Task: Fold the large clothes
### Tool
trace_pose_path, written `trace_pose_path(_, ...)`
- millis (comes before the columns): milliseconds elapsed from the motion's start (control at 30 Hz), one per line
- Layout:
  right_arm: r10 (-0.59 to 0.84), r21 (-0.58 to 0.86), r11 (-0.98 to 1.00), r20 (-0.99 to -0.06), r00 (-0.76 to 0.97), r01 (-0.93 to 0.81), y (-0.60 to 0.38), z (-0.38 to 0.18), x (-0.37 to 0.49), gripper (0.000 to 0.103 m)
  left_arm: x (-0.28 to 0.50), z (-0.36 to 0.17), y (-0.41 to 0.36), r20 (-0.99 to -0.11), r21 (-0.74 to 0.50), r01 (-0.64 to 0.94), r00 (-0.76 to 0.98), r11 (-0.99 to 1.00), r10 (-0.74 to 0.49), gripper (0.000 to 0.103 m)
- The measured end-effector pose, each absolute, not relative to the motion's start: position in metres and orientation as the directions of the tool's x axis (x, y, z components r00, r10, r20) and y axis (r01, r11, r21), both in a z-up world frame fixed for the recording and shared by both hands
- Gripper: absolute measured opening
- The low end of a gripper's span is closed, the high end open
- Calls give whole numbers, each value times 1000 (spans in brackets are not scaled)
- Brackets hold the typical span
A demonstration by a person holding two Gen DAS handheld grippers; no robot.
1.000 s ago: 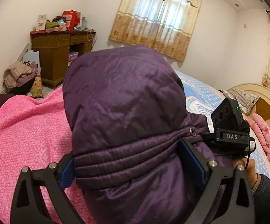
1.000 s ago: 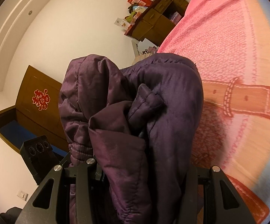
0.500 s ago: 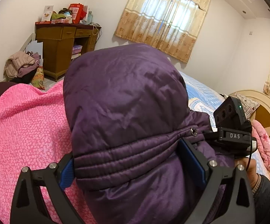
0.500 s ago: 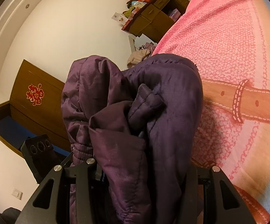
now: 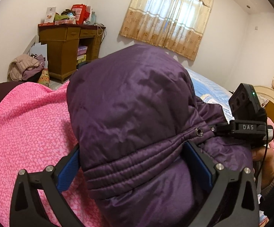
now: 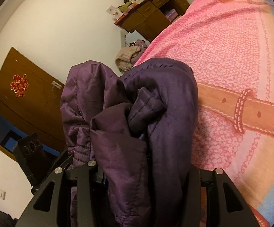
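Note:
A puffy purple quilted jacket (image 5: 133,113) fills the left wrist view, held up above the pink bedspread (image 5: 23,132). My left gripper (image 5: 135,166) is shut on a thick quilted band of it, blue pads pressing both sides. The same jacket (image 6: 137,113) bulges up in bunched folds in the right wrist view, where my right gripper (image 6: 144,172) is shut on a wad of it. The right gripper's black body (image 5: 248,121) and the hand holding it show at the right edge of the left wrist view. The left gripper's body (image 6: 31,151) shows at lower left in the right wrist view.
A wooden desk (image 5: 67,43) piled with boxes stands at the far wall, a heap of clothes (image 5: 27,66) on the floor beside it. Curtains (image 5: 167,15) cover the window. A round headboard (image 5: 273,109) and pink pillows lie at the right. A wooden door (image 6: 23,94) is behind.
Both views have shifted slightly: the desk and room background slid across the frame. The jacket stays gripped the same way in both grippers.

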State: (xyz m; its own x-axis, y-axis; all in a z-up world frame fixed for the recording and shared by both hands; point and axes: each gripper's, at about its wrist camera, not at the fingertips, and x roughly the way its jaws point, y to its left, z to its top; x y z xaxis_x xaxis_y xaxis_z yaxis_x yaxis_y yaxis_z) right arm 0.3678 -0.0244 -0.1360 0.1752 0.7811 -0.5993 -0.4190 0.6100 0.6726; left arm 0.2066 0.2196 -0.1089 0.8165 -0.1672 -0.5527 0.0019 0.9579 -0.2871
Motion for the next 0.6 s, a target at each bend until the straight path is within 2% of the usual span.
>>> trace_pose_path(600,670,544,714,-714,203,-441,2,-122,360,52,211,-122,234,-546,-345,-11,815,939,-191,103)
